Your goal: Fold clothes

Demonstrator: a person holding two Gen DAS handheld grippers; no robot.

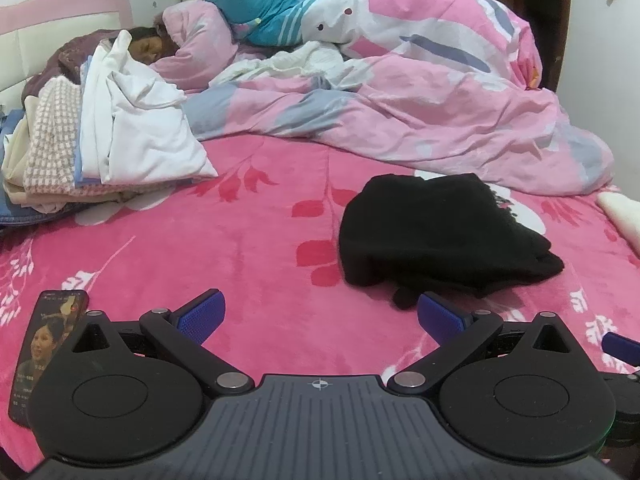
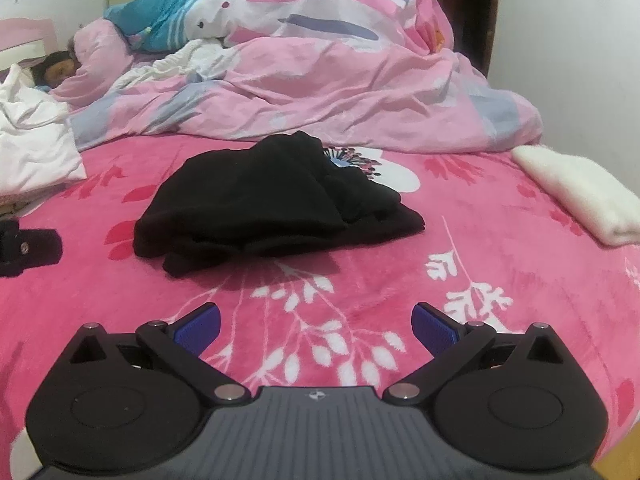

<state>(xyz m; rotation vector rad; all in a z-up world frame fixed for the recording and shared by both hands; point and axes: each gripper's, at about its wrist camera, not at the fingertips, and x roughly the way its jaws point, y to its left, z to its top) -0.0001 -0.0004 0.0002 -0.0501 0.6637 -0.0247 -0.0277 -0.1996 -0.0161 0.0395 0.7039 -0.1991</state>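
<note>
Pink floral bedspread [image 2: 500, 280] under a folded black garment [image 2: 272, 204]; left claw [image 1: 320, 316] and right claw [image 2: 316, 326] both spread apart, empty.

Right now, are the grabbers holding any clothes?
No, nothing is held. The left gripper and right gripper are both open over the pink blanket; the black garment lies untouched ahead.
</note>
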